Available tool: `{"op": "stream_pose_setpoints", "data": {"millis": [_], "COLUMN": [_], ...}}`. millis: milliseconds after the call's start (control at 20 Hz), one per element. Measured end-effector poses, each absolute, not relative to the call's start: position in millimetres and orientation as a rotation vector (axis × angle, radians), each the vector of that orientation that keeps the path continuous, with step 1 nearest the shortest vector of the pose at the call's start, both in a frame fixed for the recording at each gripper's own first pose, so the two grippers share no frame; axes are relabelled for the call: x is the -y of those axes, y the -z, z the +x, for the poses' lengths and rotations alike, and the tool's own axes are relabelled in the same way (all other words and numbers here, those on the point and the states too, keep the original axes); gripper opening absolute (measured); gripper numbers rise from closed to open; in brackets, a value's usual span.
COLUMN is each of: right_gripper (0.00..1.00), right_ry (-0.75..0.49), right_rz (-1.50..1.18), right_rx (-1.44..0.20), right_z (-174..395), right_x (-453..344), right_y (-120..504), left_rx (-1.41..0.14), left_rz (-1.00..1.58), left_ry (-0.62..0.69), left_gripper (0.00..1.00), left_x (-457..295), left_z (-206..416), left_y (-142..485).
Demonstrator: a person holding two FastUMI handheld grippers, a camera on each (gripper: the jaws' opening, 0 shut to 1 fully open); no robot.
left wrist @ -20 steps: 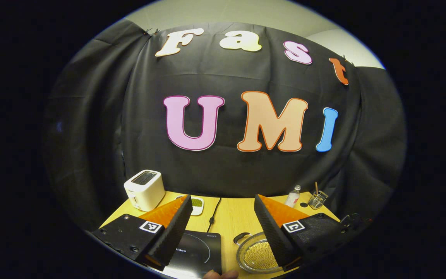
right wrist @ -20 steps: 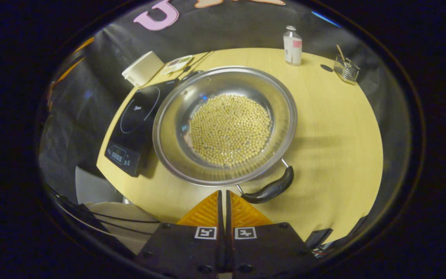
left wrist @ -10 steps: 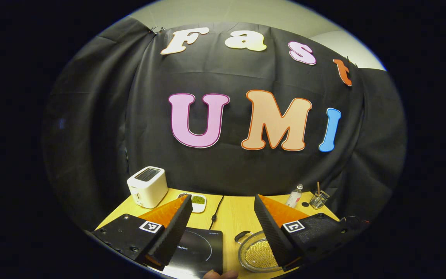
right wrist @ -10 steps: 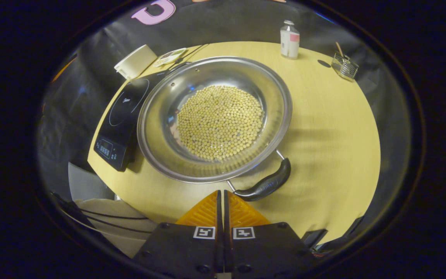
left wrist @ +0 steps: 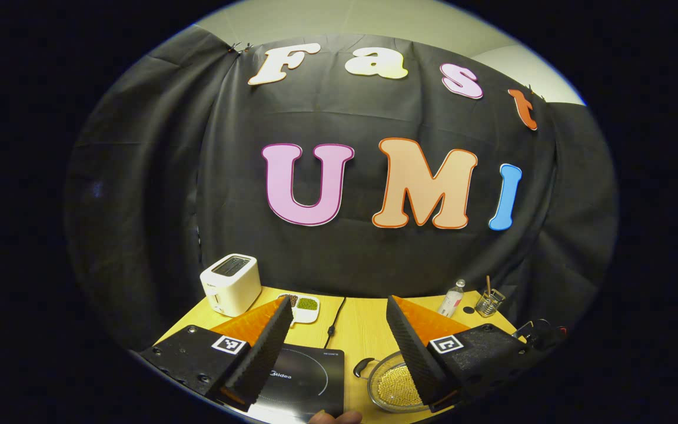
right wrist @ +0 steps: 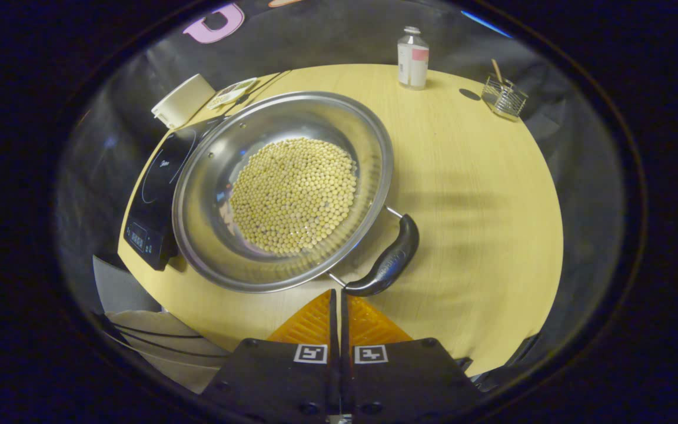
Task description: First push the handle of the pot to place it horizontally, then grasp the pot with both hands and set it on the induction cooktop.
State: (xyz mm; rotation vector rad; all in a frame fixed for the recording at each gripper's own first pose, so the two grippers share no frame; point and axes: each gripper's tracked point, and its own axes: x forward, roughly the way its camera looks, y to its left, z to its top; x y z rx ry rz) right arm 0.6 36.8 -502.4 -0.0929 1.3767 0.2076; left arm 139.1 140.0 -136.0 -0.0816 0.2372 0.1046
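Observation:
A steel pot [right wrist: 209,194] full of yellow beans sits on the yellow table, right of the black induction cooktop [right wrist: 159,188]. Its near black handle [right wrist: 389,262] points toward my right gripper [right wrist: 336,292], which is shut with nothing in it and whose tips sit against the handle's near end. In the left gripper view the pot [left wrist: 395,386] lies low between the fingers and the cooktop [left wrist: 306,380] beside it. My left gripper [left wrist: 339,306] hangs open above the table's near edge. The pot's far handle [left wrist: 364,366] shows as a small black loop.
A white toaster [left wrist: 231,284] and a small dish of green and dark grains [left wrist: 303,305] stand at the back left. A bottle [right wrist: 412,50] and a glass holder with a stick [right wrist: 504,94] stand at the back right. A black cord [left wrist: 334,324] runs from the cooktop.
The pot has turned on the table: its near handle has swung from lying across the view to pointing toward the right gripper's tips. The left gripper has drifted back slightly.

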Motion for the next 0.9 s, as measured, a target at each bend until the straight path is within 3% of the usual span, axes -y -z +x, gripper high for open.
{"op": "stream_pose_setpoints", "data": {"millis": [900], "right_gripper": [0.03], "right_ry": [-0.213], "right_rz": [-0.128], "right_rx": [-1.371], "right_z": [57], "right_x": [-6], "right_y": [515], "left_rx": [-0.249], "left_rz": [-0.078], "left_ry": [-0.225], "left_gripper": [0.98], "left_x": [-159], "left_z": [122], "left_y": [140]}}
